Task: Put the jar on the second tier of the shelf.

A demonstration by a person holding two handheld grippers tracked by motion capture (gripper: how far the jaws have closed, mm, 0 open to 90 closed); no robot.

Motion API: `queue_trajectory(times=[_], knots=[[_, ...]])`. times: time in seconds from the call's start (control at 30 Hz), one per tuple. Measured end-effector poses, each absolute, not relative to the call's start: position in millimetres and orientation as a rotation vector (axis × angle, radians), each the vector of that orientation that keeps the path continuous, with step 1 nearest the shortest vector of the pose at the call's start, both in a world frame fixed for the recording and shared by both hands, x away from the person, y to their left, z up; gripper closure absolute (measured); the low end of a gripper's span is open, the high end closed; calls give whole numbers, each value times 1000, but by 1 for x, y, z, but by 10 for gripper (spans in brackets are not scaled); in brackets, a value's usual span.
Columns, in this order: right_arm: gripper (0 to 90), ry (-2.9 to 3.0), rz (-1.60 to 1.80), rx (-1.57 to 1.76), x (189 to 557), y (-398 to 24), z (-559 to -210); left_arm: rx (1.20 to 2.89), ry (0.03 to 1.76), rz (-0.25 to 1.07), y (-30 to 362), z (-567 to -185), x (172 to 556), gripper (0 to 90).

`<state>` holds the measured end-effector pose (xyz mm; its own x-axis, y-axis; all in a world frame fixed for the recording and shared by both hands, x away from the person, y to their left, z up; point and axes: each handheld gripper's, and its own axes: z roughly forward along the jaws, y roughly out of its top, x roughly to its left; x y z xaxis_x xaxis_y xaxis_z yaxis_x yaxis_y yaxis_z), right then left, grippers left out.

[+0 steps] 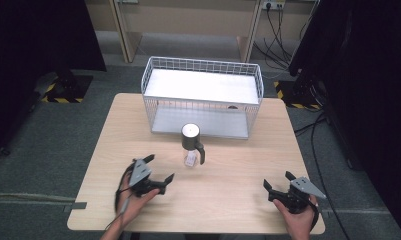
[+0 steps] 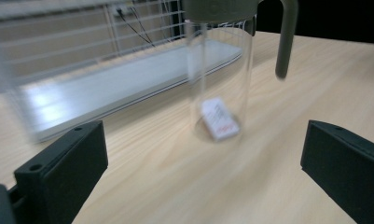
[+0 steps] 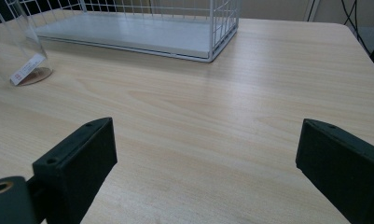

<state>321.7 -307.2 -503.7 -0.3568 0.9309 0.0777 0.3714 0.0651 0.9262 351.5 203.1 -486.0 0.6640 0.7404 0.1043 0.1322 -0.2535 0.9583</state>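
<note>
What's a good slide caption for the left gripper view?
Open left gripper faces a clear bottle standing before the wire basket.

We see a wooden table (image 1: pixel 228 200) with a white wire basket (image 1: pixel 203 95) at its far edge; a clear bottle (image 1: pixel 191 145) stands just before it. Our left gripper (image 1: pixel 158 170) sits near the bottle, jaws spread; our right gripper (image 1: pixel 278 181) rests well apart, jaws also spread.

My light wooden desk (image 1: pixel 238 190) stands on grey carpet floor (image 1: pixel 48 135); black curtains (image 1: pixel 368 75) hang at both sides.
</note>
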Motion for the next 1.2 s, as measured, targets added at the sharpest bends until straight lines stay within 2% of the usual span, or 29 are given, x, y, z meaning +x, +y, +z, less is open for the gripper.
queue_trajectory(times=[0.17, 0.37, 0.63, 1.2], knots=[[54, 1782, 1276, 1297, 321, -307, -504, 1712, 801, 703, 263, -493, 323, 0], [52, 1781, 1280, 1307, 322, -307, -504, 1649, 849, 717, 280, -498, 317, 0], [53, 1780, 1279, 1303, 321, -307, -504, 1675, 820, 711, 267, -496, 325, 2], [52, 1781, 1276, 1305, 322, -307, -504, 1715, 697, 665, 212, -487, 359, 6]])
